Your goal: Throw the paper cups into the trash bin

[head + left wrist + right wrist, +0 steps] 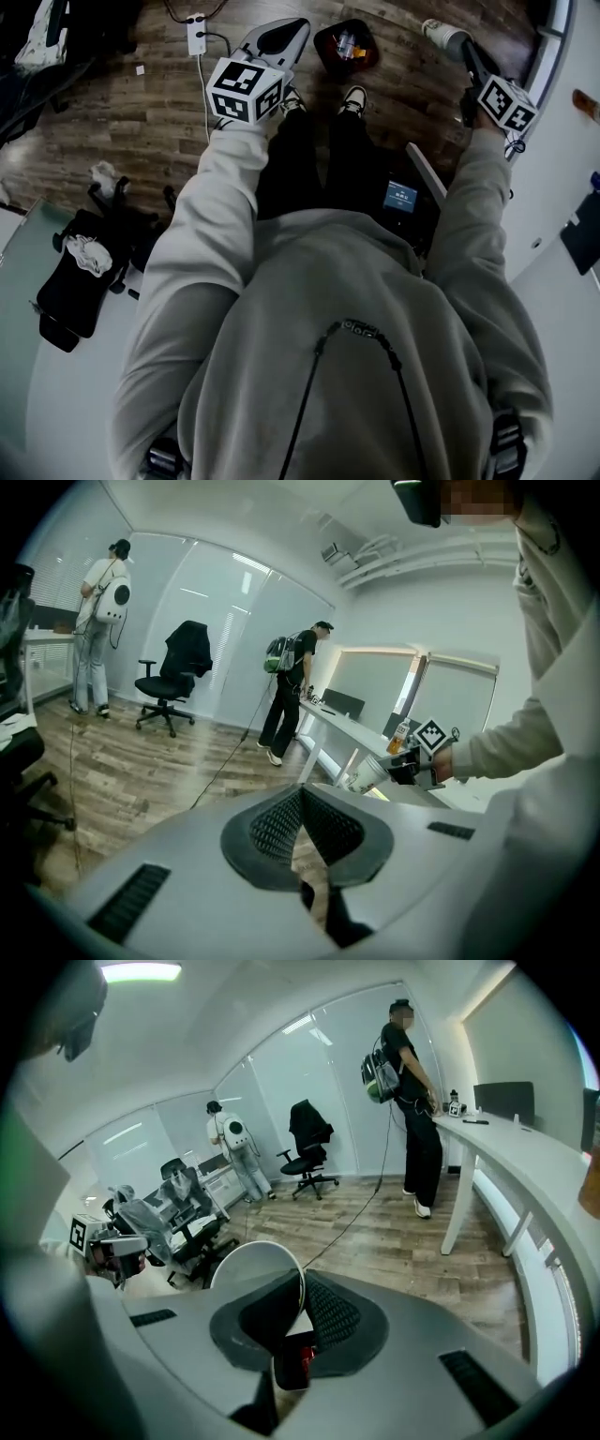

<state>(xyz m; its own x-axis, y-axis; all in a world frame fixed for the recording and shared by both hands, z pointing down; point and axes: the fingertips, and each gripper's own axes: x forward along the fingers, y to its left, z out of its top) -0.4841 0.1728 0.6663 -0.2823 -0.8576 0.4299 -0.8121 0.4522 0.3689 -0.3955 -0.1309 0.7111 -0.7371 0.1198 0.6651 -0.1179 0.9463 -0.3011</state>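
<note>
Paper cup (pixel 256 1264) juts out to the left of the right gripper (pixel 304 1290), whose ribbed pads are pinched on the cup's thin wall at the rim. In the head view the same cup (pixel 442 34) shows at the upper right, above the wooden floor (pixel 141 122). The trash bin (pixel 322 47) stands at top centre, to the left of the cup and apart from it, with some rubbish inside. The left gripper (pixel 302 797) appears just left of the bin in the head view. Its jaws are pressed together with nothing between them.
</note>
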